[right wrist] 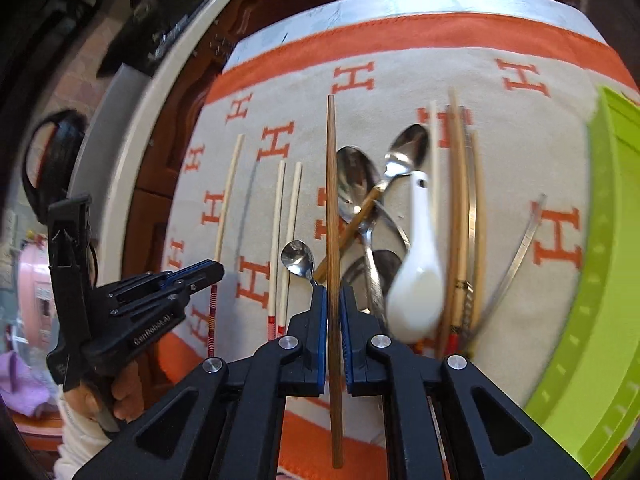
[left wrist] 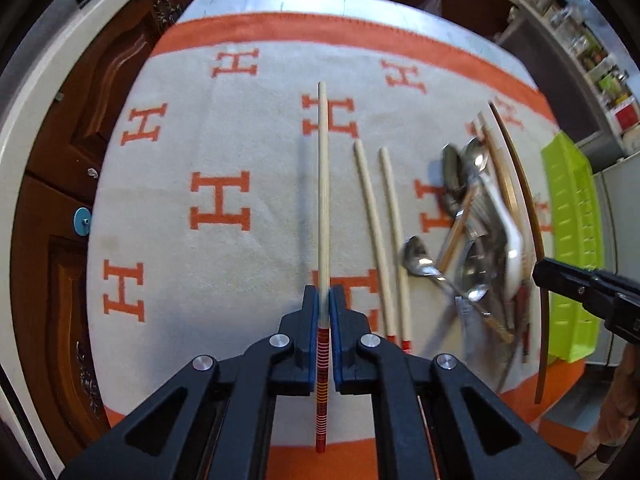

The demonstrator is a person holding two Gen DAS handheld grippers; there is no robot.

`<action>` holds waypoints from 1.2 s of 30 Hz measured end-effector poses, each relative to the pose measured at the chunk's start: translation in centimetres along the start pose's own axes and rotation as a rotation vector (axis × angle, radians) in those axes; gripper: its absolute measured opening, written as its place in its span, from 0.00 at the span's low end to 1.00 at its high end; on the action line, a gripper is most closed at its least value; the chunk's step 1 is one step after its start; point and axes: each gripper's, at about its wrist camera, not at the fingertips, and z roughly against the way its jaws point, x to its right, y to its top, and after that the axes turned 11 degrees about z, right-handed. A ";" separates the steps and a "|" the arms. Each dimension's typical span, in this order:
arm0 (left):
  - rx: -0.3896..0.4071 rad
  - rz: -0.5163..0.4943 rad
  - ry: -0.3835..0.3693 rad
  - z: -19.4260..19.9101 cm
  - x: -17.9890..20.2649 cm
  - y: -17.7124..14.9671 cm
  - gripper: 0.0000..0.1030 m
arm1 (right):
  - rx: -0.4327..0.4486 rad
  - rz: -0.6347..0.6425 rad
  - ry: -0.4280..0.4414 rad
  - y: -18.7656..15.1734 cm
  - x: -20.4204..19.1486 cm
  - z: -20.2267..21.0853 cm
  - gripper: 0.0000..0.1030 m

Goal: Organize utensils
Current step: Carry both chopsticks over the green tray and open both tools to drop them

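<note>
My left gripper (left wrist: 323, 300) is shut on a pale wooden chopstick (left wrist: 323, 184) with a red-striped end, held just above the beige cloth. My right gripper (right wrist: 331, 300) is shut on a dark brown chopstick (right wrist: 331, 200), which points away over the pile. Two more pale chopsticks (left wrist: 384, 236) lie side by side on the cloth between the grippers. To their right is a heap of metal spoons (right wrist: 356, 184), a white ceramic spoon (right wrist: 416, 272) and further chopsticks (right wrist: 460, 200). In the right wrist view the left gripper (right wrist: 218, 270) shows at the left with its chopstick (right wrist: 226, 200).
A lime-green plastic tray (right wrist: 600, 280) stands along the cloth's right edge, also seen as the green tray (left wrist: 572, 240). The orange-bordered cloth with H marks (left wrist: 240, 140) covers the table. Dark wooden cabinet doors (left wrist: 72, 160) lie past its left edge. A hand (right wrist: 120, 392) holds the left gripper.
</note>
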 end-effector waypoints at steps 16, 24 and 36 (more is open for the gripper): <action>0.040 -0.241 -0.324 7.0 19.6 -4.1 0.03 | 0.261 -0.328 -0.114 -10.4 14.4 15.0 0.06; -0.073 -0.298 -0.277 -0.5 28.9 -5.2 0.03 | 0.259 -0.373 -0.197 -12.2 18.2 15.3 0.06; -0.024 -0.332 -0.210 -2.5 30.0 -5.7 0.33 | 0.255 -0.344 -0.381 -10.3 20.0 13.5 0.30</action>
